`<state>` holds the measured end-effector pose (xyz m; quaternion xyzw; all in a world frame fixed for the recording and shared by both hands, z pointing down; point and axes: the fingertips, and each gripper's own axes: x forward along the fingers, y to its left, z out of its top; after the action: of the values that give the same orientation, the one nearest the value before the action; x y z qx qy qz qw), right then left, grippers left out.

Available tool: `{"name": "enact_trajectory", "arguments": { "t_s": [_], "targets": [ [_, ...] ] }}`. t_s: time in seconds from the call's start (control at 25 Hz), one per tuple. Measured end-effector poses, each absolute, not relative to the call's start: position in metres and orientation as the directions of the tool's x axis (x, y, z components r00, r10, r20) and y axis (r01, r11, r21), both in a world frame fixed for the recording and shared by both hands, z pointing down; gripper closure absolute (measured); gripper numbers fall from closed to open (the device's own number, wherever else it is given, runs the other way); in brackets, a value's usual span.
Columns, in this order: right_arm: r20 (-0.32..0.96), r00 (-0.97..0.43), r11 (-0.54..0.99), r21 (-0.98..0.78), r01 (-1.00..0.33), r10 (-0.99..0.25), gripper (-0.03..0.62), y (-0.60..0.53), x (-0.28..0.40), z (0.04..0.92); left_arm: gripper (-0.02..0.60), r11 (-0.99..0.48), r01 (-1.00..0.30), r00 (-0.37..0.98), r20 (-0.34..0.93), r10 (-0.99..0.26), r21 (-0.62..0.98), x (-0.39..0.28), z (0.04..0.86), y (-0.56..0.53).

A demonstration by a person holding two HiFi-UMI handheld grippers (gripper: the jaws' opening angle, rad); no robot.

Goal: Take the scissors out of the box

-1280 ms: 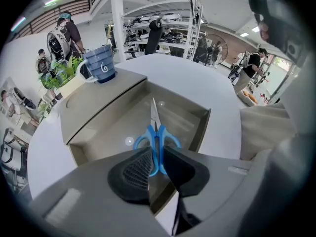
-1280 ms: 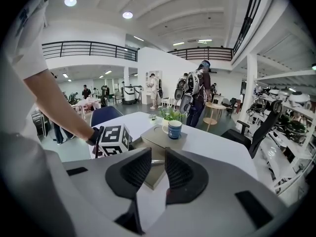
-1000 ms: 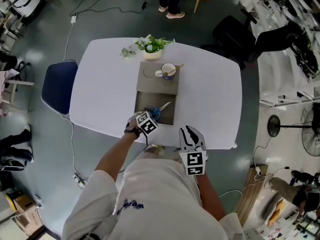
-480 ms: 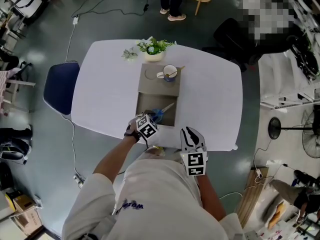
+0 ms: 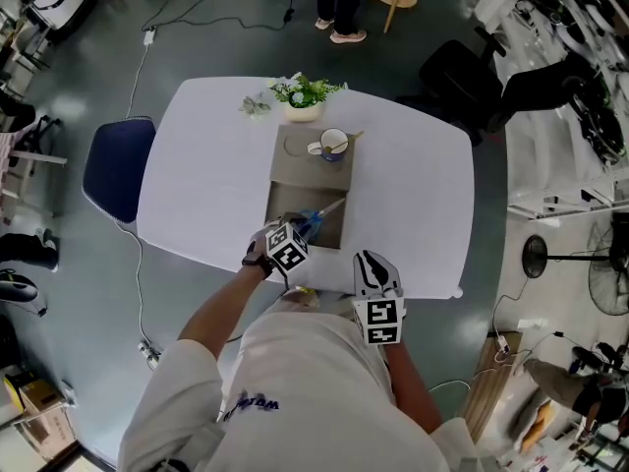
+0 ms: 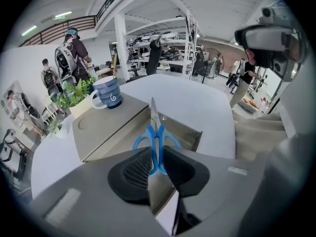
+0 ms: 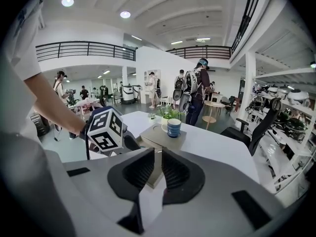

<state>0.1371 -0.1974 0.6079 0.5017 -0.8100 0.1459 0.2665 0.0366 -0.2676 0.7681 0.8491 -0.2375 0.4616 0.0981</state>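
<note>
Blue-handled scissors (image 6: 156,137) hang over the open grey box (image 5: 276,205) with their blades pointing away from me; in the head view the scissors (image 5: 316,216) lie across the box's open part. My left gripper (image 6: 157,156) is shut on their handles, and in the head view that gripper (image 5: 301,228) sits at the box's near end. My right gripper (image 5: 371,262) stays by the table's front edge. In its own view the right gripper (image 7: 158,163) is closing, a narrow gap still between the pads and nothing in it.
The box's lid (image 5: 313,160) lies beyond the opening and bears a blue-and-white cup (image 5: 332,142). A potted plant (image 5: 303,93) stands at the white table's (image 5: 206,165) far edge. A blue chair (image 5: 116,170) is at the left. People stand in the background.
My left gripper has risen a little with the scissors, so they sit higher over the box. The right gripper has kept its place.
</note>
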Motion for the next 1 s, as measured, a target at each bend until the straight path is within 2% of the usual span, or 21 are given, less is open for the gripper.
{"name": "enact_trajectory", "arguments": {
  "t_s": [0.52, 1.0],
  "targets": [
    [0.573, -0.362, 0.445, 0.006, -0.895, -0.735, 0.586, -0.198, 0.139, 0.61, 0.505, -0.858, -0.509, 0.508, 0.783, -0.36, -0.064, 0.044, 0.741, -0.271],
    [0.583, -0.355, 0.429, -0.013, -0.903, -0.731, 0.591, -0.194, 0.142, 0.613, 0.505, -0.812, -0.582, 0.546, 0.718, -0.432, -0.046, 0.033, 0.708, -0.255]
  ]
}}
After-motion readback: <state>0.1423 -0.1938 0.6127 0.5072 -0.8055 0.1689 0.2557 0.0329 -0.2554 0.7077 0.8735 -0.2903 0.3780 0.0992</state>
